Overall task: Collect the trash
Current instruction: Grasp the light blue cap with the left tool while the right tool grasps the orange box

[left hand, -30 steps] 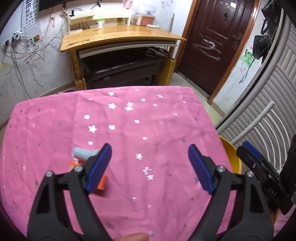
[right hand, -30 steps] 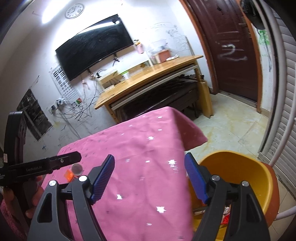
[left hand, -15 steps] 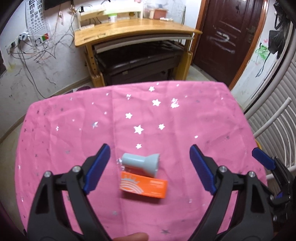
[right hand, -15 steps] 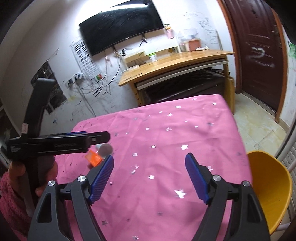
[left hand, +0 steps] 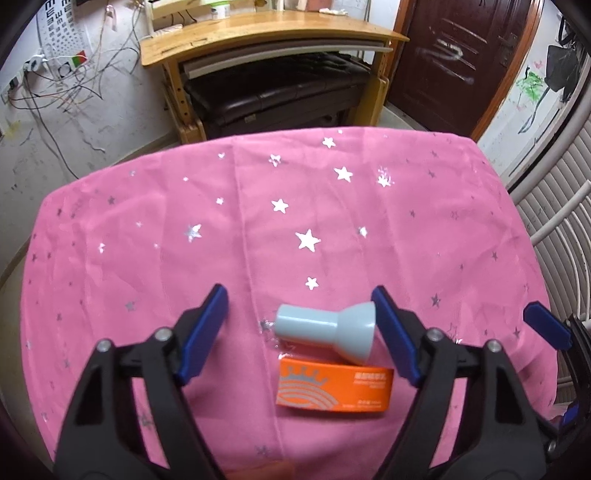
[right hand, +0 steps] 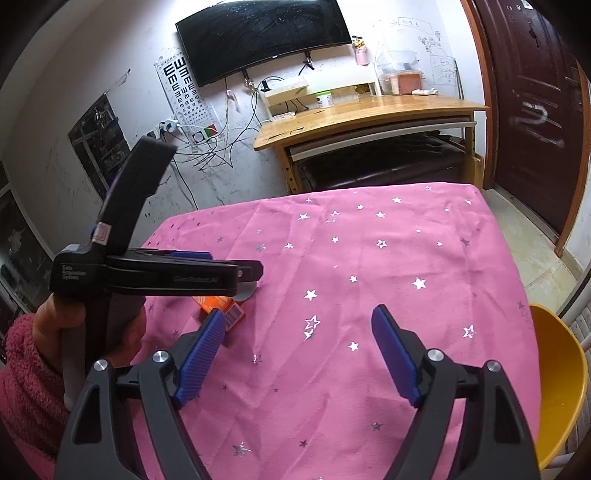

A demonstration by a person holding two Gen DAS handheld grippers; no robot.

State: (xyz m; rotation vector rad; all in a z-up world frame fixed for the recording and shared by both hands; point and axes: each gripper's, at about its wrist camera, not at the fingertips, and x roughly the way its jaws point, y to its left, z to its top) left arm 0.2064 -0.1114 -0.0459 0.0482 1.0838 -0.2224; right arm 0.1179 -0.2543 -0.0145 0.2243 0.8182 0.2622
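A pale blue funnel-shaped plastic piece [left hand: 327, 329] lies on its side on the pink star-print tablecloth [left hand: 184, 221]. An orange printed box [left hand: 334, 386] lies just in front of it. My left gripper [left hand: 301, 325] is open above them, its right finger close to the blue piece's wide end. In the right wrist view the left gripper [right hand: 221, 273] hides most of the blue piece [right hand: 246, 291] and part of the orange box [right hand: 218, 304]. My right gripper [right hand: 297, 350] is open and empty over the cloth, to the right of them.
A yellow bin [right hand: 561, 384] stands off the table's right edge. The right gripper's blue finger [left hand: 546, 326] shows at the right of the left wrist view. A wooden desk [left hand: 266, 29] and a dark door [left hand: 454, 55] stand behind the table.
My left gripper has swung left and lower, so the blue piece and orange box now lie between its fingers. My right gripper has swung left from the yellow bin to over the table.
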